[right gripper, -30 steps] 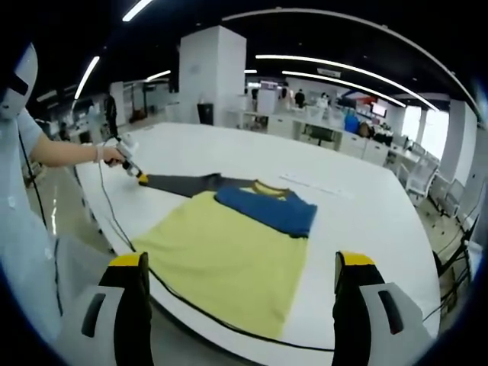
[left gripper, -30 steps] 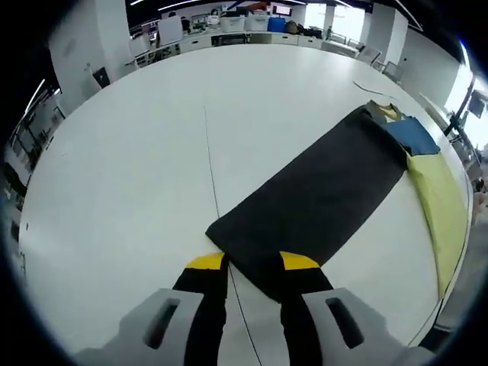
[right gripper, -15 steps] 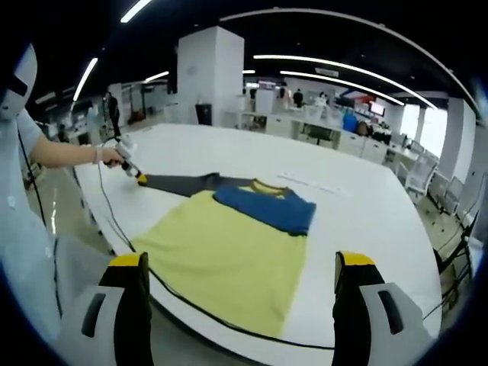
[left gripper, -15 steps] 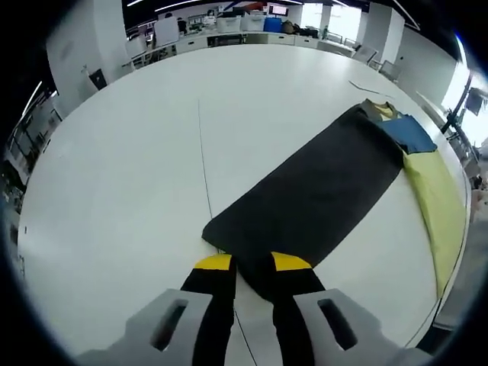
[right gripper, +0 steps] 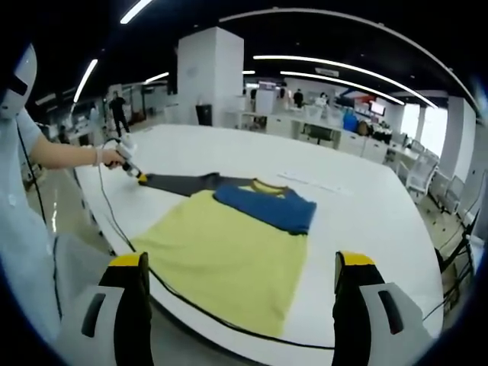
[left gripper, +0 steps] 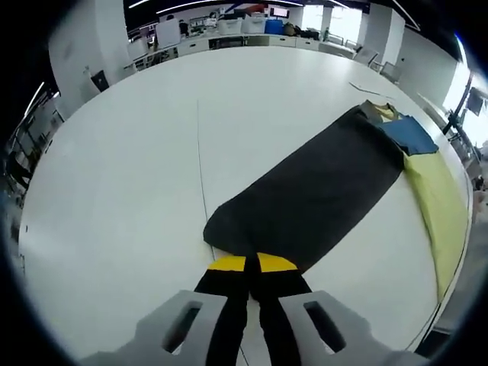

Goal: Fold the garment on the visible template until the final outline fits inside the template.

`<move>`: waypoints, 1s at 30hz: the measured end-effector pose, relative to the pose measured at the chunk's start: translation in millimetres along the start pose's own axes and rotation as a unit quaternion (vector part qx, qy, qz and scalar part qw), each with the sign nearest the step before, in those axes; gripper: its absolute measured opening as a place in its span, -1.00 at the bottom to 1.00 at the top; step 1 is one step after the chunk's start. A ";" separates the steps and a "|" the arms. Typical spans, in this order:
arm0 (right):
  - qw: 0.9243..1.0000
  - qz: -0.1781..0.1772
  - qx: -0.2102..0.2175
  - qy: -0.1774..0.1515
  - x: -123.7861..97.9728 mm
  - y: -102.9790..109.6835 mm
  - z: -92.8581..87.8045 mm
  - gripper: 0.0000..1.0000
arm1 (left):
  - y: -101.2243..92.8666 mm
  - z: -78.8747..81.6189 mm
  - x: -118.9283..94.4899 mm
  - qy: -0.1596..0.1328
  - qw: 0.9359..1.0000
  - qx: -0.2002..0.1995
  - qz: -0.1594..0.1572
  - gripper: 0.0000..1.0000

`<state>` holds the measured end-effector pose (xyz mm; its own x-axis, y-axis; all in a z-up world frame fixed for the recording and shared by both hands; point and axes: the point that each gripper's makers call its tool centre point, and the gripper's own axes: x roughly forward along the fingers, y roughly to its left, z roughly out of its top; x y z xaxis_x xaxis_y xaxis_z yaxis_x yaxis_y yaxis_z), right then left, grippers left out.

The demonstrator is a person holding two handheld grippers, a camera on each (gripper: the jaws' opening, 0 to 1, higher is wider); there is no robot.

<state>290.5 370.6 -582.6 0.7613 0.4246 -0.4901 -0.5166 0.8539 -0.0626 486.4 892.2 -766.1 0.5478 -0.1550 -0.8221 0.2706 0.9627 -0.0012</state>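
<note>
Pinching the near end of the long dark-grey fabric sleeve (left gripper: pixel 313 194), my left gripper (left gripper: pixel 252 264) has drawn its yellow-tipped jaws together from the wider gap of a second ago; they now meet on the cloth edge, so I judge the grasp made and the sleeve ready to be carried over. The garment, a yellow shirt body with blue shoulder panel (right gripper: pixel 229 255), lies flat on the wide white table (left gripper: pixel 114 175), its hem close to the near table edge. My right gripper (right gripper: pixel 239 267) hangs off that edge, jaws spread wide, holding nothing. A thin black cable (right gripper: pixel 198 311) skirts the hem. Bare tabletop lies beyond the sleeve.
</note>
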 end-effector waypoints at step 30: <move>1.000 0.010 -0.022 -0.011 -12.1 0.1 -2.8 1.00 | -13.7 101.6 -81.6 -0.167 0.986 -0.026 0.012 -1.00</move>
<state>280.1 364.7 -579.0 0.7579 0.4489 -0.4734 -0.5488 0.8310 -0.0906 518.4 869.1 -641.2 0.7861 -0.1875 -0.5890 0.2175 0.9758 -0.0203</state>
